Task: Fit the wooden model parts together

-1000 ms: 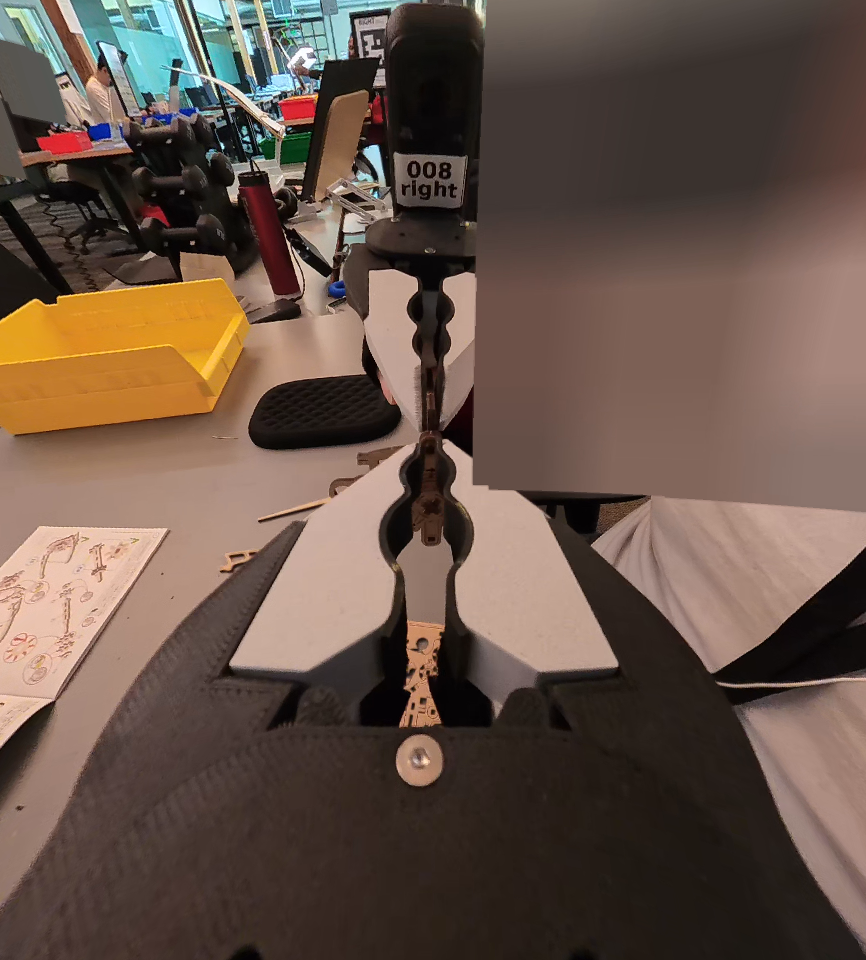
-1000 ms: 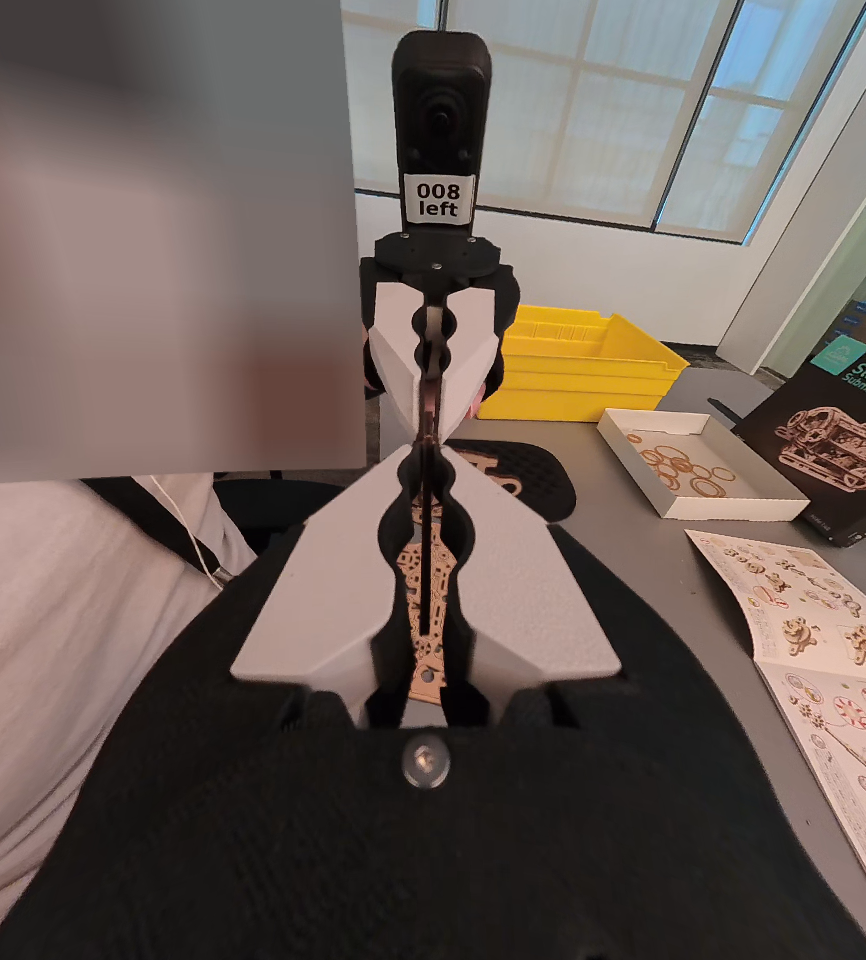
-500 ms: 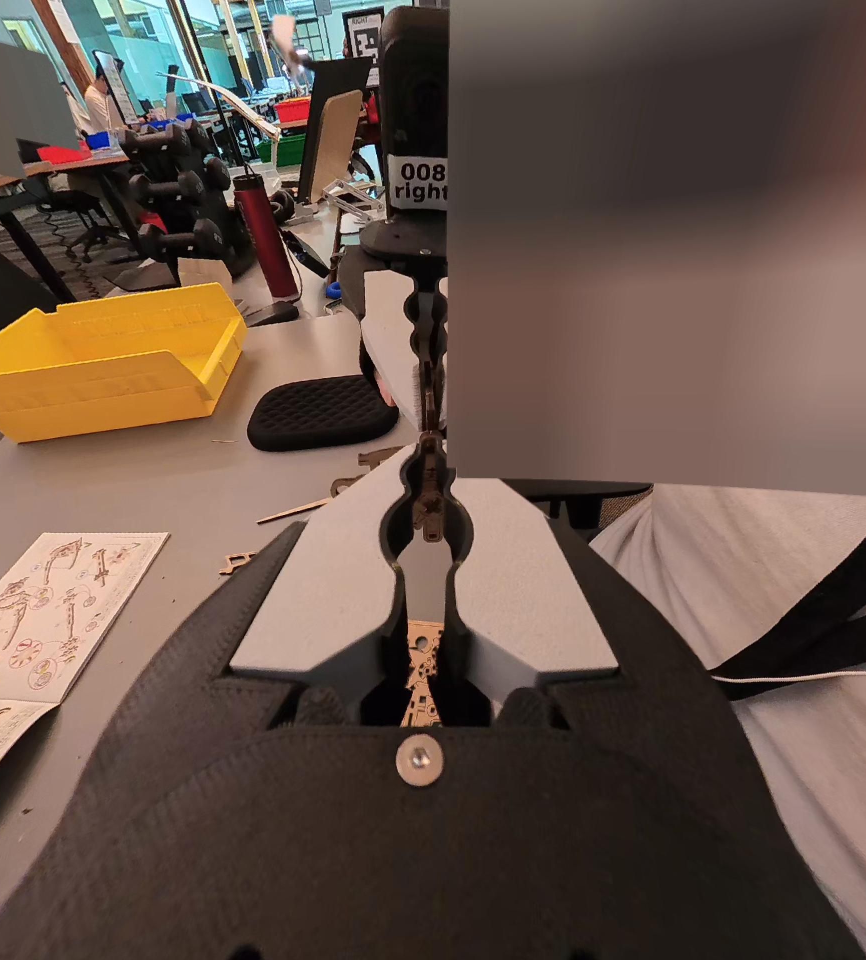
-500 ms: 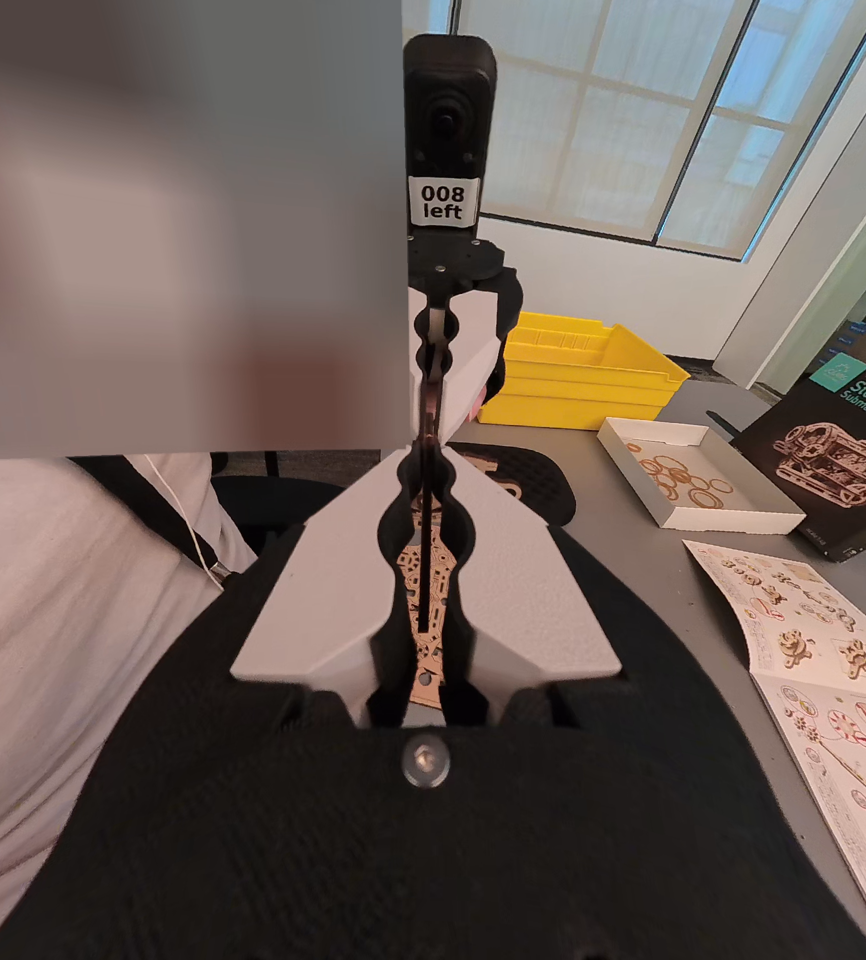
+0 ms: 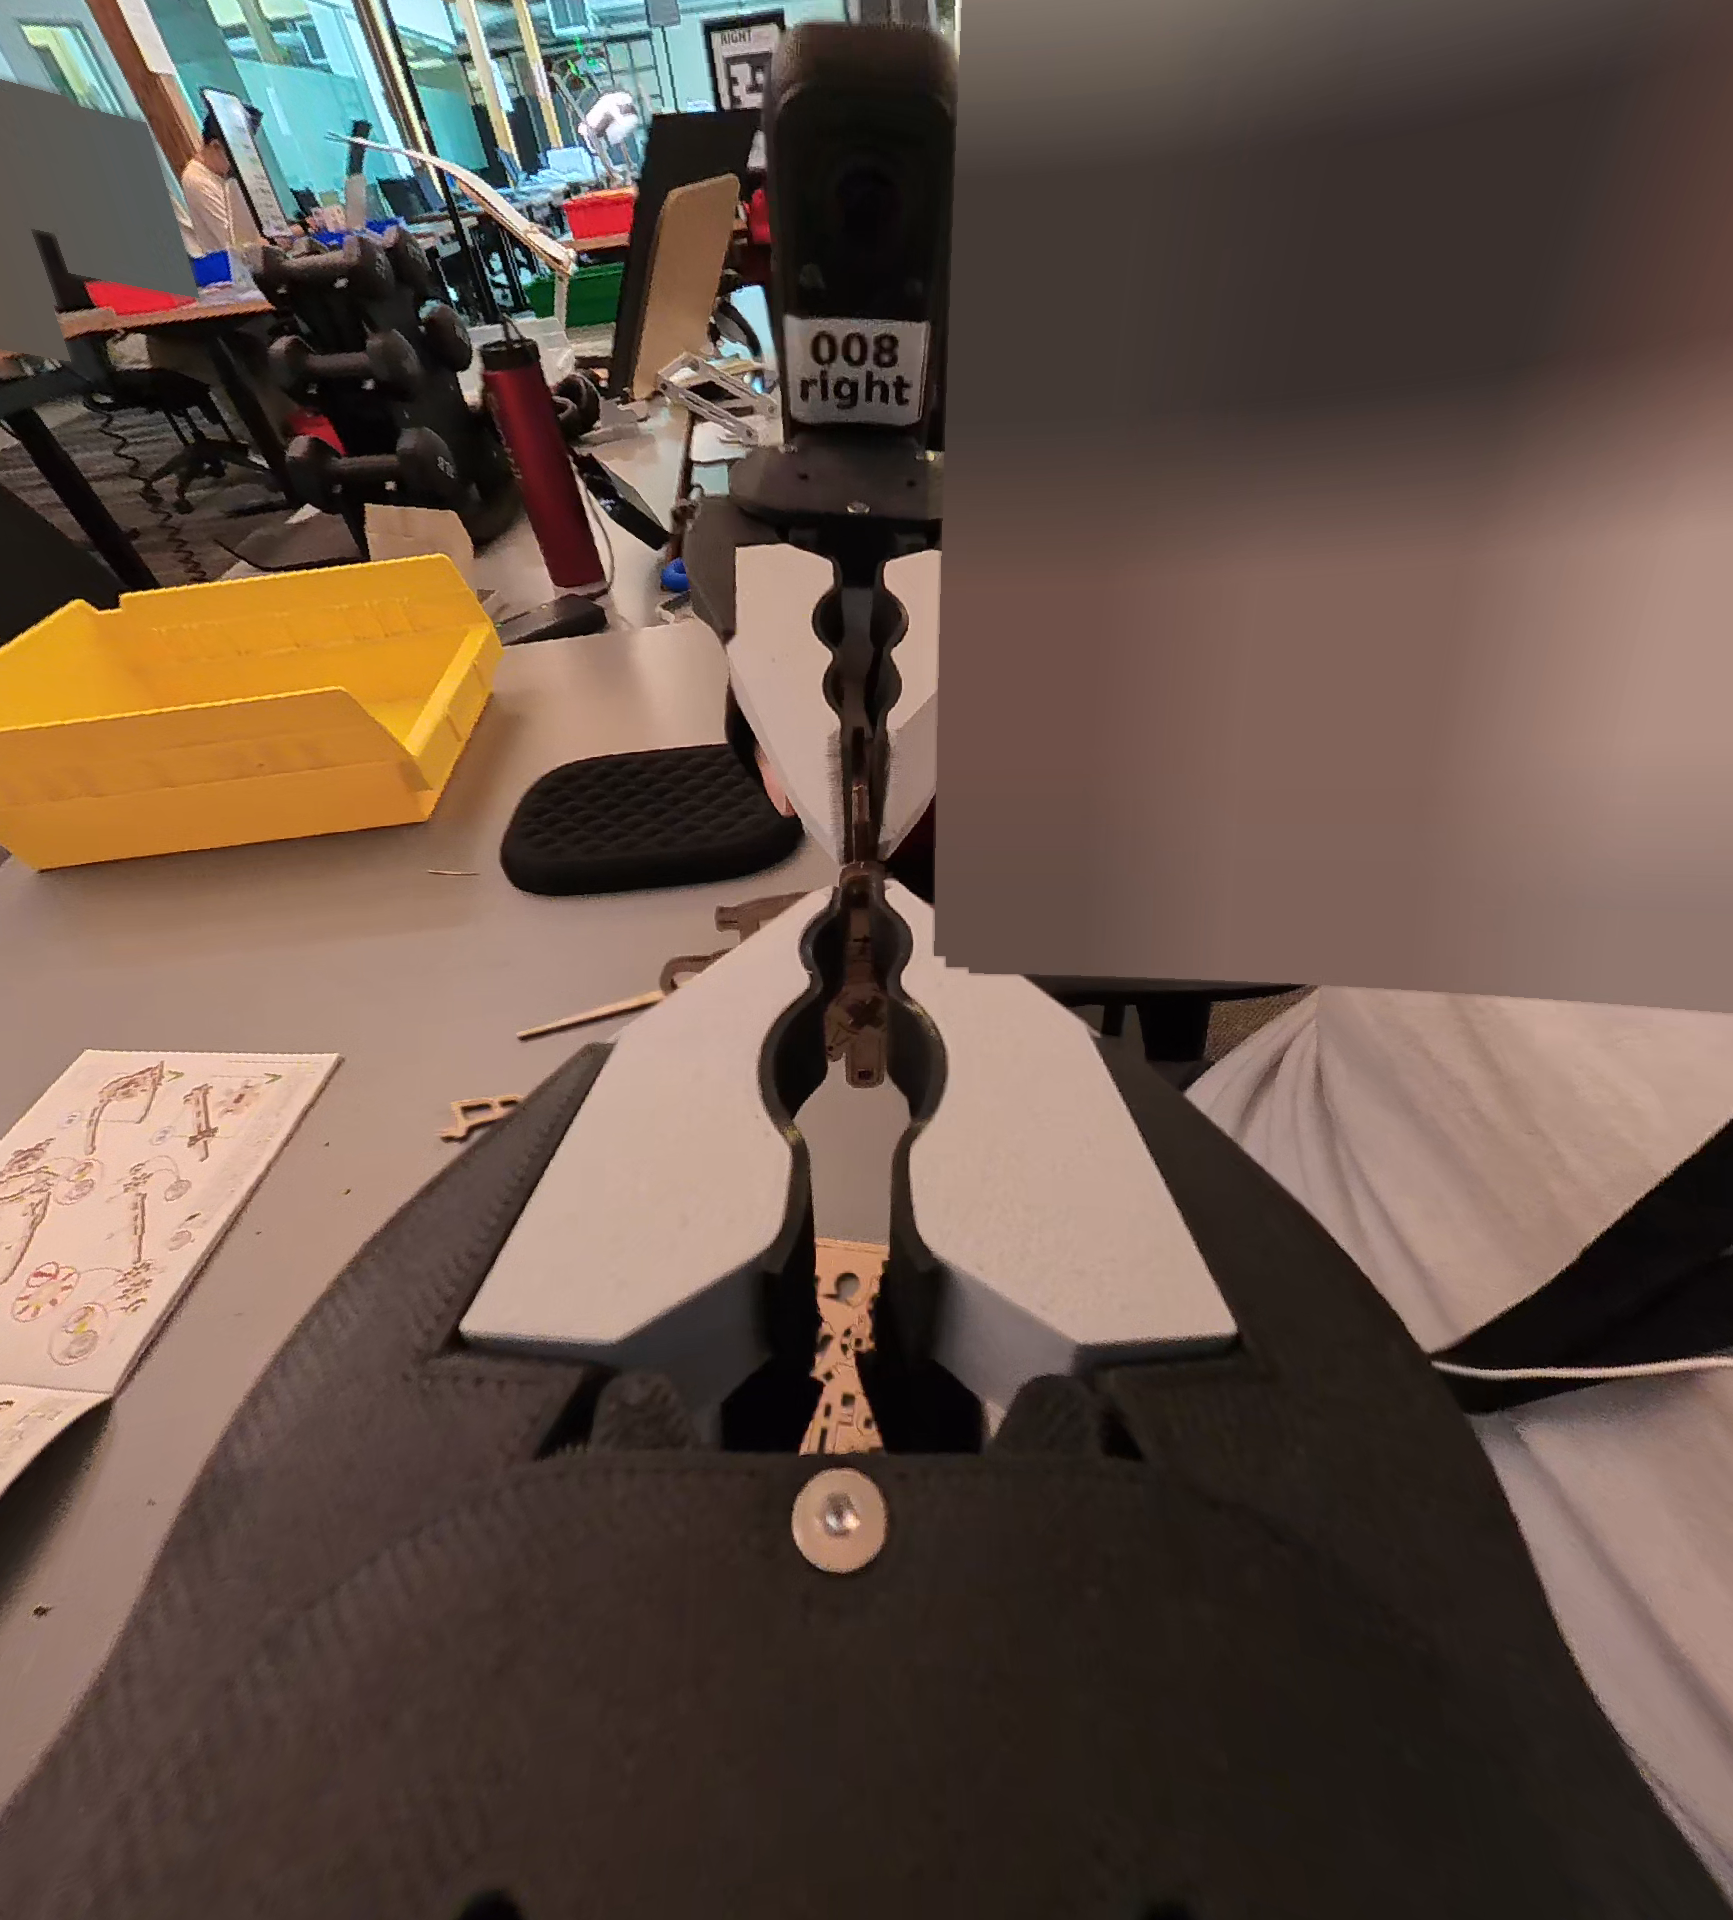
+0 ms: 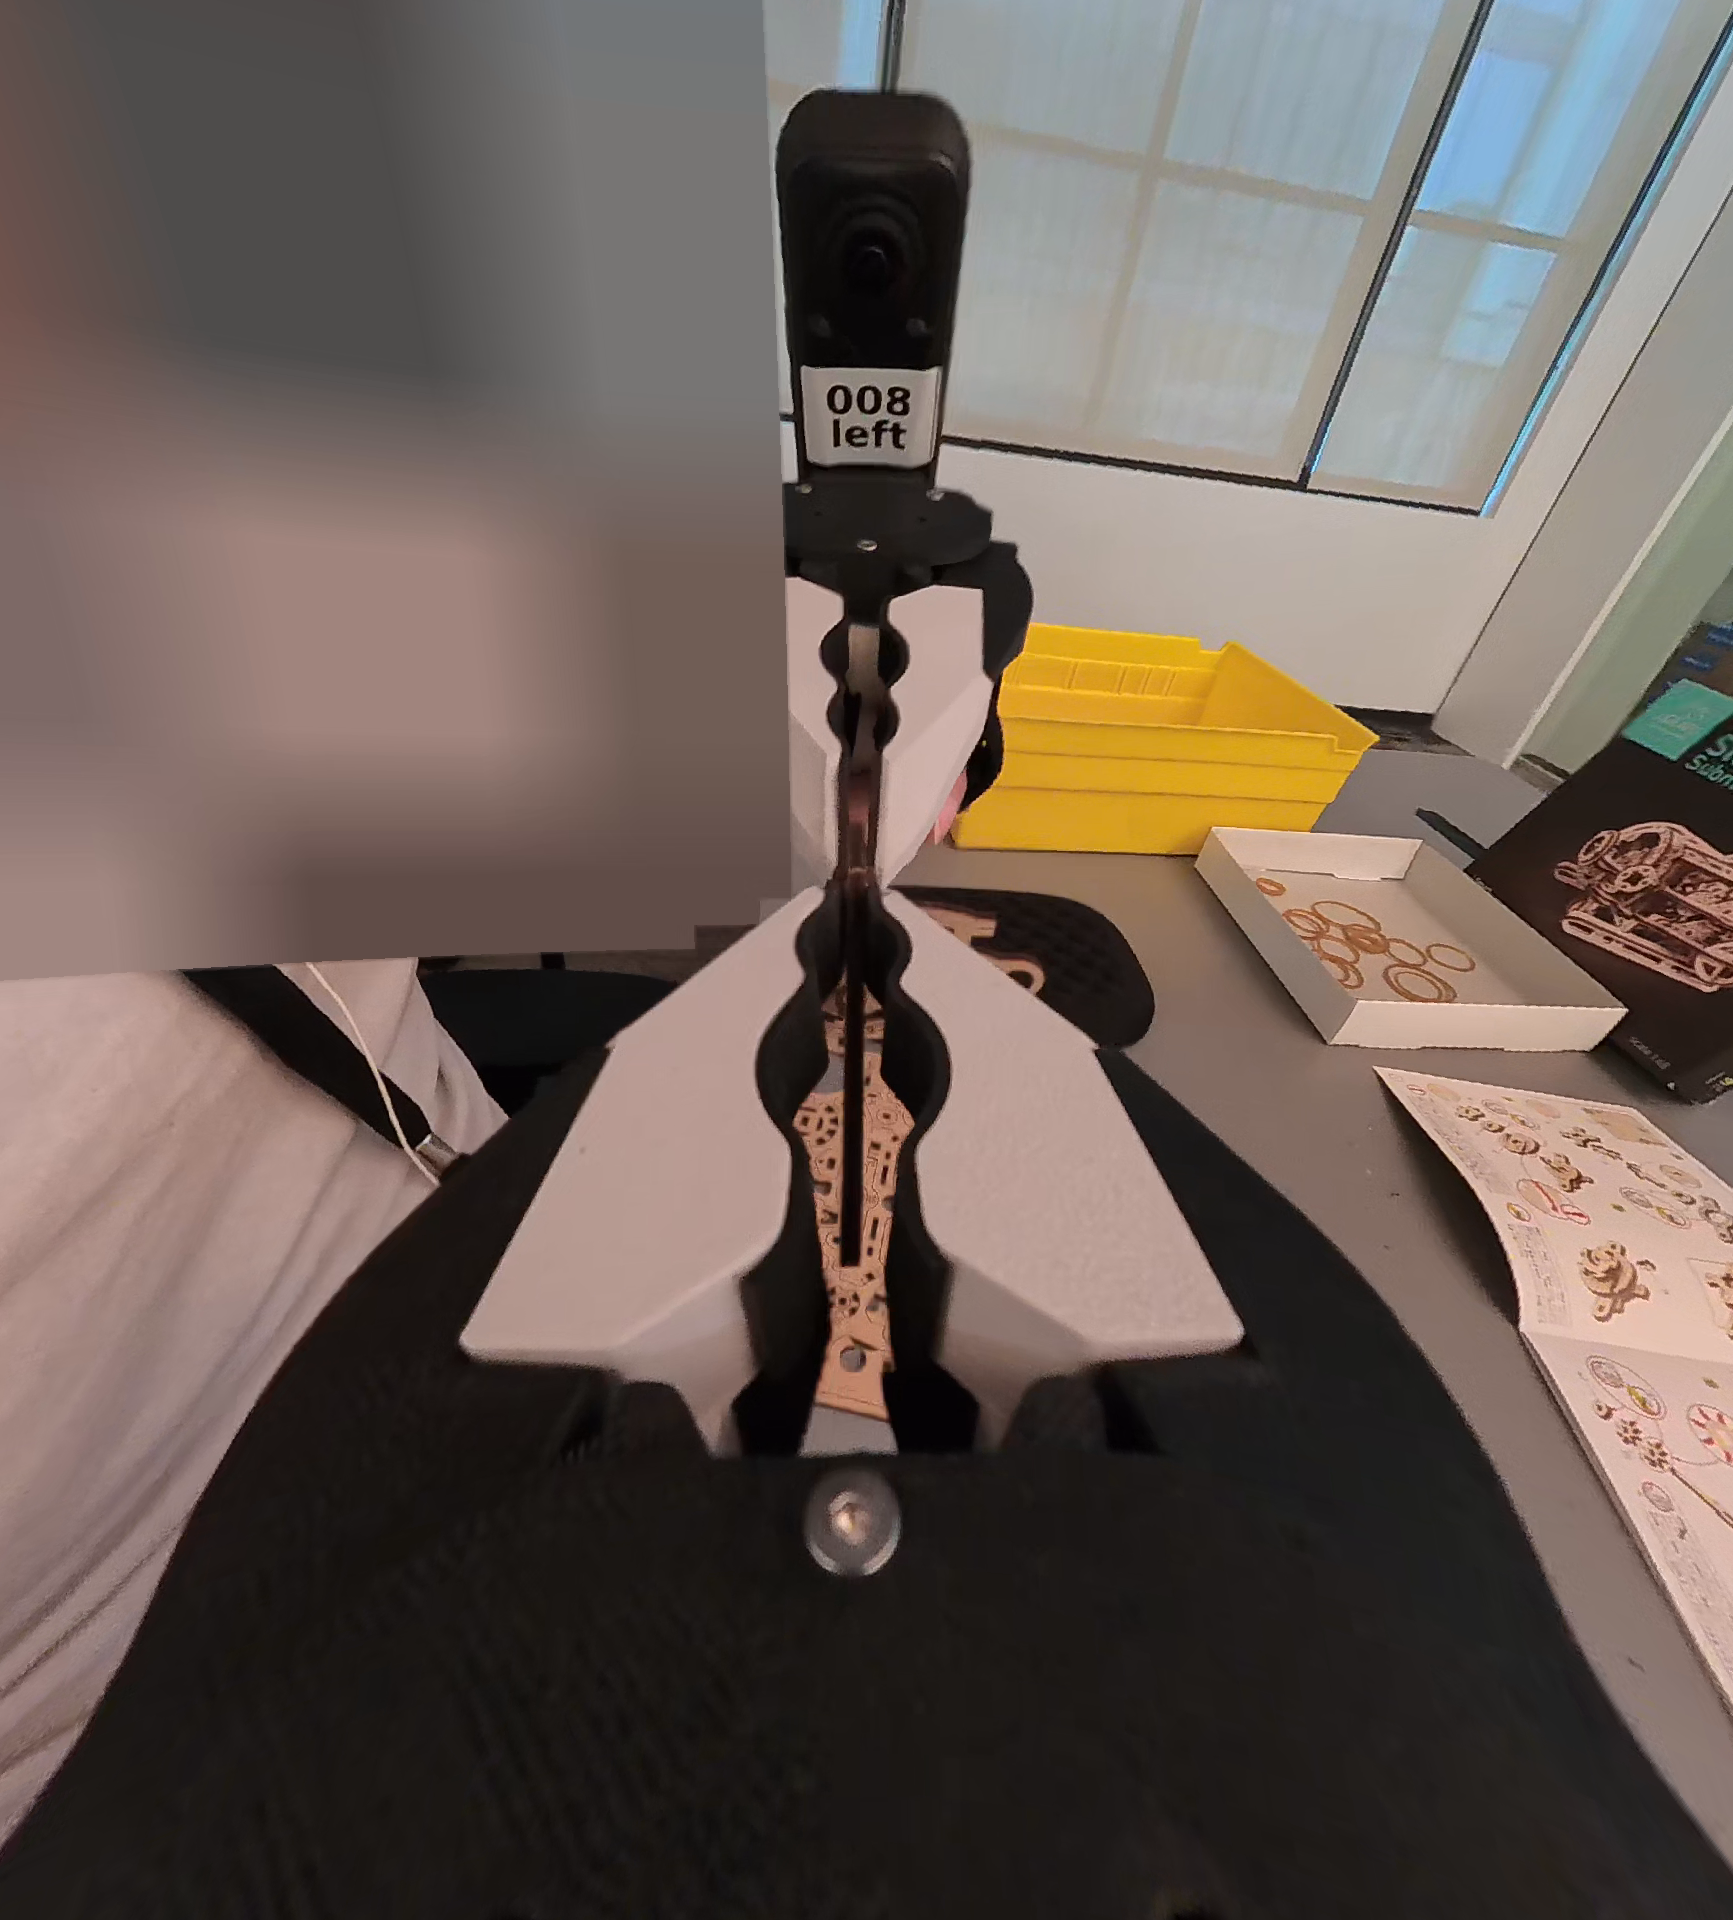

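My two grippers face each other, tip to tip, above the table's near edge. In the left wrist view my left gripper (image 5: 857, 885) is shut on a small dark wooden part (image 5: 857, 1023) seen edge-on between its fingers. The right gripper (image 5: 857, 831) stands opposite, its tips meeting mine. In the right wrist view my right gripper (image 6: 857, 883) is shut on a thin dark wooden strip (image 6: 849, 1101) seen edge-on, which runs on into the left gripper (image 6: 857, 831). A tan laser-cut wooden sheet (image 6: 854, 1288) shows below through the finger gap, and also in the left wrist view (image 5: 846, 1340).
Grey table (image 5: 322, 966) with a yellow bin (image 5: 197, 717), a black pad (image 5: 644, 821), an instruction booklet (image 5: 62, 1195) and loose wooden bits (image 5: 592, 1018). The right wrist view shows a white tray of rings (image 6: 1381, 956), a black box (image 6: 1693, 883) and the booklet (image 6: 1620, 1247). A person's white shirt (image 6: 114, 1195) is close by. Only a small space, under 4 cm, lies between the two pairs of fingers.
Both grippers stay shut and tip to tip. The pair has shifted only slightly against the background; the wooden parts keep their places in the fingers.
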Tool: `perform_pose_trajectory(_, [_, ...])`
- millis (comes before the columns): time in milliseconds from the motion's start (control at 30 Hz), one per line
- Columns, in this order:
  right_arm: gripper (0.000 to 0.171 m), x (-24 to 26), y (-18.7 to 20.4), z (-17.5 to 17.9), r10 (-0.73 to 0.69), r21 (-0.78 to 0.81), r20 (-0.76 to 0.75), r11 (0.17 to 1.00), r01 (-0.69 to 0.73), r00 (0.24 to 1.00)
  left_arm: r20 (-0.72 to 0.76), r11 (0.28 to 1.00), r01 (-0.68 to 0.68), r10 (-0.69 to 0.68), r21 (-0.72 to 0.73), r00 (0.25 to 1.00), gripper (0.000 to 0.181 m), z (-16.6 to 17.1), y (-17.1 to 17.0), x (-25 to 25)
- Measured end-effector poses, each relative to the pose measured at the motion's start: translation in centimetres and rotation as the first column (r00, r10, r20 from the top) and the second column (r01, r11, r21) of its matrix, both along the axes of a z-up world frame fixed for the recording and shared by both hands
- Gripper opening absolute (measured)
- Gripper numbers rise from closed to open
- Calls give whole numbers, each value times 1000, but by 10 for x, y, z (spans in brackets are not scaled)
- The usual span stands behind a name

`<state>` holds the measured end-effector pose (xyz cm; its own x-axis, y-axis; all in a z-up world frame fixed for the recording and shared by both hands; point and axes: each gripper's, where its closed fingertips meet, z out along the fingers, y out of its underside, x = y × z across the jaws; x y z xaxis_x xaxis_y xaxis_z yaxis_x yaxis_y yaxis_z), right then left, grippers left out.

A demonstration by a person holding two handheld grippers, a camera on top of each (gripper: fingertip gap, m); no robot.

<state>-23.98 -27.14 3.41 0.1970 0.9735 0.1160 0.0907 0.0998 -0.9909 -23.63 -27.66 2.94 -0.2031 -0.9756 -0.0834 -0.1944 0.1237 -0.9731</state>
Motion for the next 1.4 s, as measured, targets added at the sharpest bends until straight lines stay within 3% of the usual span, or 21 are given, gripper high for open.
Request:
perform_pose_trajectory(67, [1,4,9,2,12,-68,-41,998,-15,999,13,999,-8,9,-50,1000,3,3,6,2])
perform_pose_trajectory(100, [1,8,17,2,7,-115,-70,993,-15,997,10,996,-8,9,-85,1000,17,3,9,2])
perform_pose_trajectory(167, [0,21,35,6,-3,-249,-180,968,-43,984,9,992,-42,44,-120,999,28,2,23,1])
perform_pose_trajectory(300, [0,44,75,-5,-36,-562,-359,806,-185,933,-38,984,-130,126,-121,991,30,-21,46,2])
perform_pose_trajectory(400, [0,42,95,-31,-31,-615,-266,775,-145,964,-75,968,-201,192,-149,979,30,-36,67,12])
perform_pose_trajectory(567, [0,27,107,-50,69,-633,-97,765,-115,993,-86,948,-238,224,-212,971,29,-39,110,25])
perform_pose_trajectory(733, [0,22,128,-66,105,-586,70,809,-44,992,-149,938,-165,124,-305,981,17,-56,127,36])
perform_pose_trajectory(900, [3,29,147,-62,149,-606,0,786,-118,989,-28,919,-156,157,-363,987,0,-53,145,34])
perform_pose_trajectory(1033, [7,39,168,-67,148,-632,-45,762,-143,988,8,877,-172,196,-449,981,0,-55,167,30])
perform_pose_trajectory(1167, [18,62,197,-68,63,-586,-70,805,-92,996,50,816,-190,259,-546,965,0,-57,192,23])
perform_pose_trajectory(1267, [13,63,204,-70,77,-615,-105,779,-125,992,68,792,-185,274,-582,959,0,-60,202,22])
perform_pose_trajectory(1300, [3,60,202,-71,103,-622,-110,769,-149,989,64,791,-189,276,-582,959,0,-62,203,23])
perform_pose_trajectory(1400, [0,57,205,-70,112,-596,-82,791,-139,990,55,806,-228,307,-546,950,0,-67,209,22])
